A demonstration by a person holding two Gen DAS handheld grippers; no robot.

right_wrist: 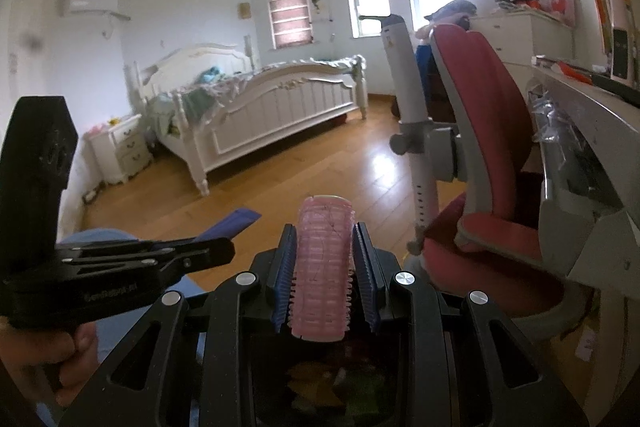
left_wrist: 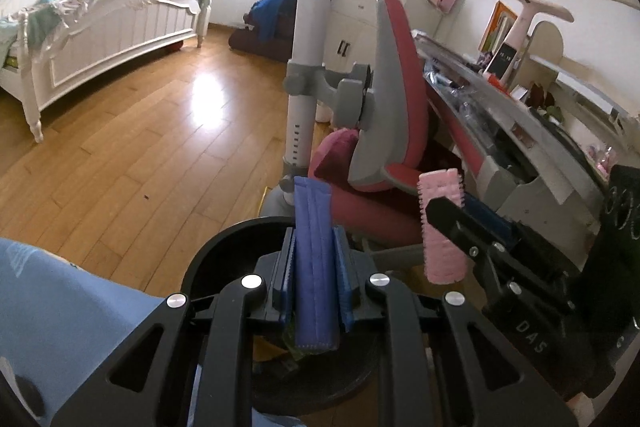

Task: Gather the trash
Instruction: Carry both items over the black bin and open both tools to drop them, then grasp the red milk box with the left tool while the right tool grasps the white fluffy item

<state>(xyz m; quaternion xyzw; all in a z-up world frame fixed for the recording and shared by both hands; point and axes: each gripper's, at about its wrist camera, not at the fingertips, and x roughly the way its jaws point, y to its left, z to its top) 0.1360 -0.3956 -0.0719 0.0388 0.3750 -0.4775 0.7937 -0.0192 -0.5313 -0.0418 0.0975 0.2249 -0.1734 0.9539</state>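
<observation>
My left gripper (left_wrist: 313, 231) is shut on a flat blue padded strip (left_wrist: 314, 275), which stands upright between the blue pads. Just below it sits a round black bin (left_wrist: 224, 247) with crumpled scraps inside. At the right of that view my right gripper (left_wrist: 450, 217) holds a pink hair roller (left_wrist: 442, 251) over the bin's far side. In the right wrist view the right gripper (right_wrist: 325, 229) is shut on the pink hair roller (right_wrist: 323, 267), with the bin's trash (right_wrist: 320, 387) dim beneath. The left gripper (right_wrist: 226, 247) reaches in from the left there, the blue strip (right_wrist: 238, 221) sticking out of it.
A pink and grey desk chair (left_wrist: 400, 99) stands right behind the bin, with a cluttered desk (left_wrist: 520, 135) to its right. A white bed (left_wrist: 104, 35) is across the wooden floor (left_wrist: 140, 147). A person's blue clothing (left_wrist: 60, 307) and hand (right_wrist: 40, 363) are close at the left.
</observation>
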